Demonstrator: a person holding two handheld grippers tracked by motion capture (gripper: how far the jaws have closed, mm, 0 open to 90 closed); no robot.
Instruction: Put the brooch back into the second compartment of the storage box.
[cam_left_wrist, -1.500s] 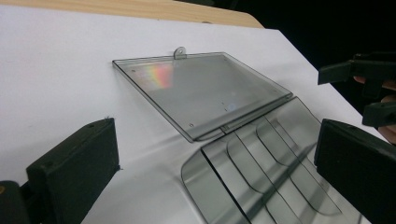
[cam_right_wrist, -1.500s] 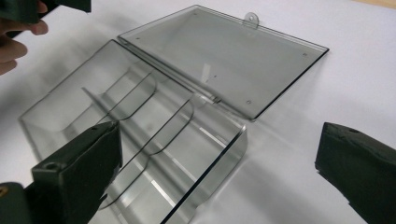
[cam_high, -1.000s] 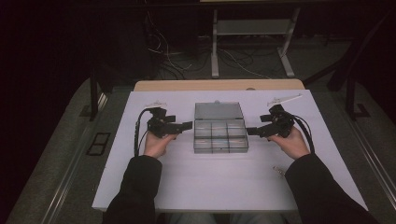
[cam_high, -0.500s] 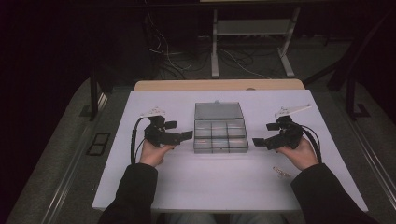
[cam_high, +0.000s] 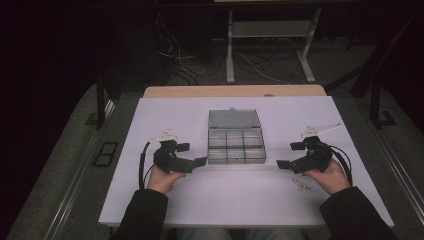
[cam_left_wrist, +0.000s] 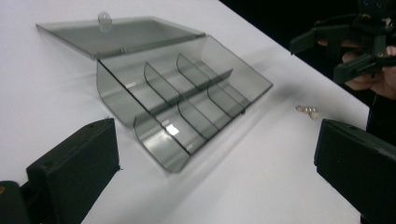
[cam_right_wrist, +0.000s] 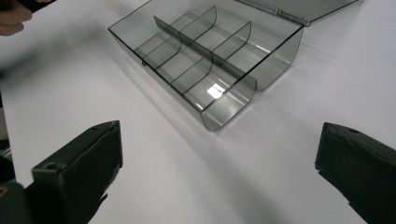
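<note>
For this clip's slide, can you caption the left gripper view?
Open left gripper faces an empty clear compartment box with its lid laid back; small metal pieces lie beyond.

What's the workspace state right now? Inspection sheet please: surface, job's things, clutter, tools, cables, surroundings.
Surface: white tabletop, bare around the box.
Job's things: clear compartment box, lid open and laid back, six compartments, nothing seen inside.
Clutter: small metal bits near the right tool.
Tools: left tool open, beside the box's left end; right tool open, off its right end; neither touches the box.
Cables: black cable loops from the left tool; floor cables behind the table.
Surroundings: dark room, white stand behind.
</note>
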